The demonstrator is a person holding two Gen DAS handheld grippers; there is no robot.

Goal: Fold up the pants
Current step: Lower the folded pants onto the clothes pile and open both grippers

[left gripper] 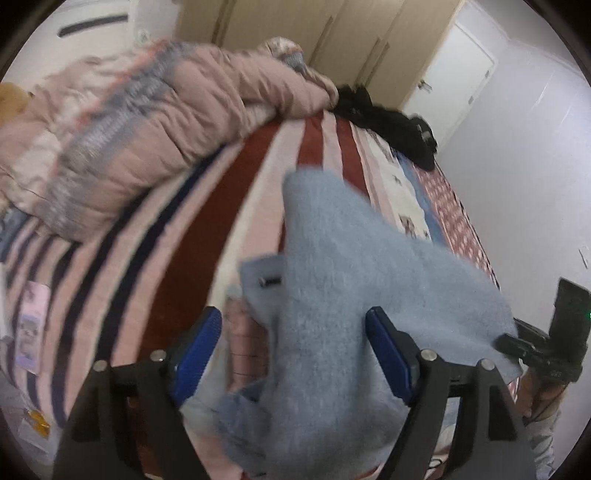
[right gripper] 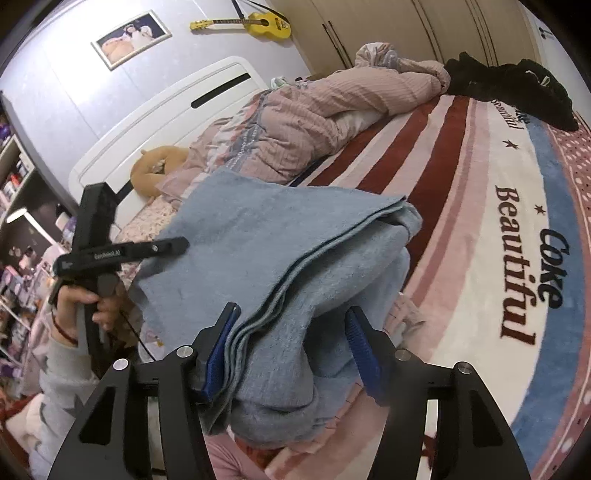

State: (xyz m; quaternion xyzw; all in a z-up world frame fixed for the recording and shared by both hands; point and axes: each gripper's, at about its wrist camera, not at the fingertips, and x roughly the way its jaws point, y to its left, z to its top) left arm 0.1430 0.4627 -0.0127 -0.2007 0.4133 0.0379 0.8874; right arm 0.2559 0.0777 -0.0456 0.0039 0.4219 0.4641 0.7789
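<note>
Mid-fold, we held the pants (right gripper: pixel 266 236) over the bed (right gripper: pixel 461 229), both hand-held grippers (left gripper: pixel 293 343) (right gripper: pixel 291 339) apart; laying flat seemed next.

Black left gripper (left gripper: pixel 293 354) and right gripper (right gripper: pixel 291 350), blue pads, silver screws.

Pants (right gripper: pixel 280 258) folded, at near edge of bed (right gripper: pixel 480 206), btwn both hand-held grippers. Bunched quilt (right gripper: pixel 314 122) behind them twd headboard (right gripper: pixel 166 122); dark garment (right gripper: pixel 517 88) at far corner, right of quilt. Ukulele (right gripper: pixel 255 24) on wall above headboard.
</note>
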